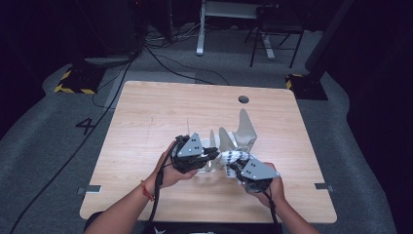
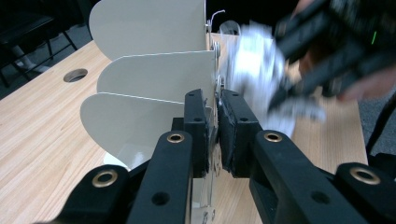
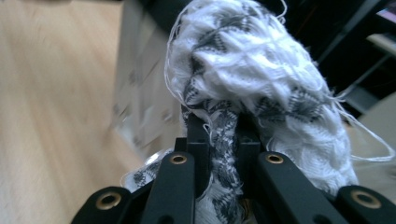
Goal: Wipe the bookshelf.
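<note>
A white metal rack (image 1: 243, 129) with several curved dividers stands near the middle of the wooden table (image 1: 160, 112). My left gripper (image 1: 213, 155) is at the rack's near left end. In the left gripper view the rack (image 2: 154, 74) has a thin upright edge, and the left gripper (image 2: 215, 116) is shut on it. A white cloth with a dark grey pattern (image 1: 237, 157) hangs bunched beside the rack's near end. My right gripper (image 1: 234, 167) is shut on this cloth (image 3: 243, 60), pinching a fold of it between the jaws (image 3: 219, 135). The left gripper view shows the cloth (image 2: 254, 65) blurred, right of the dividers.
A round cable hole (image 1: 243, 99) sits near the table's far edge. Beyond the table, cables run across the grey carpet (image 1: 160, 58), with a dark chair (image 1: 275, 29) and a white desk leg (image 1: 200, 29) behind. Both forearms come in over the near table edge.
</note>
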Available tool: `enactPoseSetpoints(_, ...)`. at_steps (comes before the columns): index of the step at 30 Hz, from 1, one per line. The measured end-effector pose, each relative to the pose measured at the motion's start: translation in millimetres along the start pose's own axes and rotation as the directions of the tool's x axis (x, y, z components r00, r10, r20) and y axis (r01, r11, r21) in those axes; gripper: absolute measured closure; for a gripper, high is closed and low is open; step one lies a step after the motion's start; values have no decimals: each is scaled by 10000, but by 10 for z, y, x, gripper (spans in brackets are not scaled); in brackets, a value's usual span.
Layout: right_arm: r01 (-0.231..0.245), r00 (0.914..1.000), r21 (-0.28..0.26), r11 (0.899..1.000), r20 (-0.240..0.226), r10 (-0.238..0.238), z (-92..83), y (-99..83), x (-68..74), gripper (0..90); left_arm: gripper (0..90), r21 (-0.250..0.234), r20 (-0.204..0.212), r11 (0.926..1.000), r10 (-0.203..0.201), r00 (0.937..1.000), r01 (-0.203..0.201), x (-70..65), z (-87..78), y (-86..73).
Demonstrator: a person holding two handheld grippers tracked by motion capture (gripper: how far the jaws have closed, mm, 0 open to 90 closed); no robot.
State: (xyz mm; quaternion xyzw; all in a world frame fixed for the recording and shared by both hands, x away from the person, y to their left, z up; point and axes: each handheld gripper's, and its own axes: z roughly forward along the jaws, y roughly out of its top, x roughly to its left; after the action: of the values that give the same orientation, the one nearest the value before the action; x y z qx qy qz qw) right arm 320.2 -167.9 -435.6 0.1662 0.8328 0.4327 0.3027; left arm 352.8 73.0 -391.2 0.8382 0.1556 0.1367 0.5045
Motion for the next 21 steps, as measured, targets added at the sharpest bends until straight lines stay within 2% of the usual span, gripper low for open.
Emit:
enactPoseSetpoints(3,104,9994,967,9953,-324,-72,189,-159,62,817,819,15,-13,10000,27,10000,-27,-10,2,1)
enactPoseSetpoints(6,-137,9987,1550,9878,-456,210,314,-325,56,817,821,-7,-2,10000,10,10000,-10,-9,4,-1)
enactPoseSetpoints(7,-43,9991,1719,9851,-413,116,334,-362,54,817,822,-1,-11,10000,65,10000,-65,-7,3,-1)
enactPoseSetpoints(9,-162,9992,1964,9804,-324,230,373,-454,36,817,821,-21,-12,9999,120,9999,-120,-12,4,-2)
enactPoseSetpoints(11,-223,9990,1995,9796,-330,295,363,-477,15,818,821,-40,-34,10000,81,10000,-81,-16,4,-4)
enactPoseSetpoints(15,-127,9999,1281,9917,-82,138,194,-358,-11,818,820,-56,-57,9999,99,9999,-100,-15,6,-6)
enactPoseSetpoints(17,-47,9992,609,9981,402,22,42,-245,-43,818,819,-46,-50,10000,66,10000,-66,-9,6,-5)
enactPoseSetpoints(21,-464,9919,-576,9973,1156,528,-203,-98,-200,818,817,-53,-92,9999,105,9999,-106,-12,9,-4)
